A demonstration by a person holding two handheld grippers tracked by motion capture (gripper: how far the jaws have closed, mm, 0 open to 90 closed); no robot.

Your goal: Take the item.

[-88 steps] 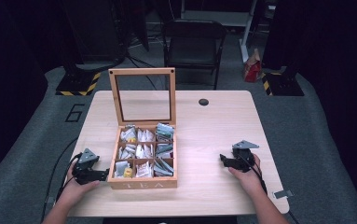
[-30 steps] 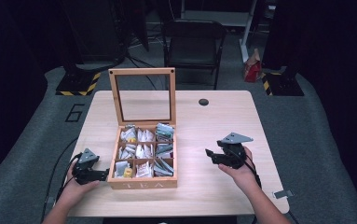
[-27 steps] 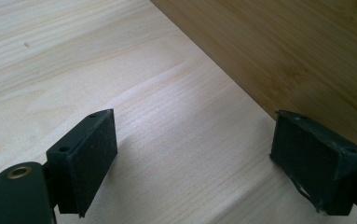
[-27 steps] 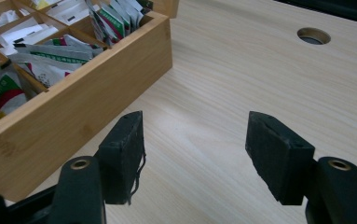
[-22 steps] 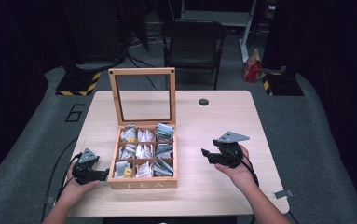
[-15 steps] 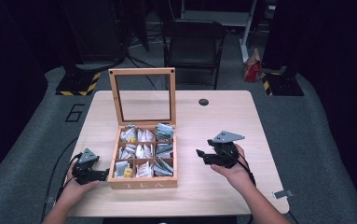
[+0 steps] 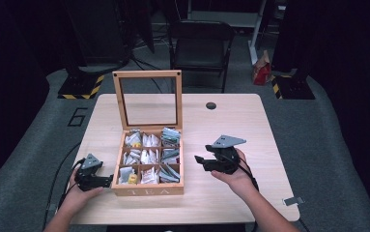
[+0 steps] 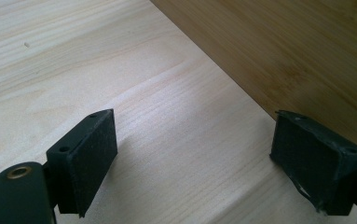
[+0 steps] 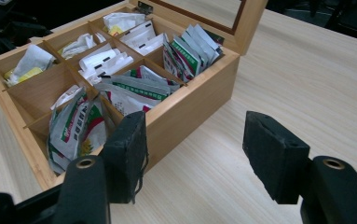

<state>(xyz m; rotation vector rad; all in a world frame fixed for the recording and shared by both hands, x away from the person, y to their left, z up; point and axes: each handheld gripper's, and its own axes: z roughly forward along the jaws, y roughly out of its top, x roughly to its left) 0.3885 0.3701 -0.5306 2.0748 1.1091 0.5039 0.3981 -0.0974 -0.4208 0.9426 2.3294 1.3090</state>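
I have the right tool [image 7: 203, 161] lifted just off the table [image 7: 250, 125], a little to the right of the tea box [image 7: 148, 189], aimed at its right wall. Its jaws are spread with nothing between them, and they have just been closing a little. The left tool [image 7: 106, 181] rests on the table against the box's left wall, jaws spread and empty too; in the left gripper view one pad [image 8: 313, 156] sits right beside the wood.

The box stands at the near left-centre of the table, its glass lid [image 7: 148, 98] propped upright at the far edge. Inside, nine compartments hold tea bags [image 9: 73, 128]. I judge these light, thin and soft: paper sachets that bend and crumple under a hard squeeze, and glossy enough to slip. They stand packed on edge, so pinching one alone could drag its neighbours up.

From where I sit, the nearest ones to my right tool are in the near right compartment, green and white sachets leaning against the divider. I would come in from above and pinch the free top edge of a single sachet, flat faces between the pads, with a gentle squeeze. The box itself looks stiff and fairly heavy, so I expect it to stay put, with the left tool there to steady it.
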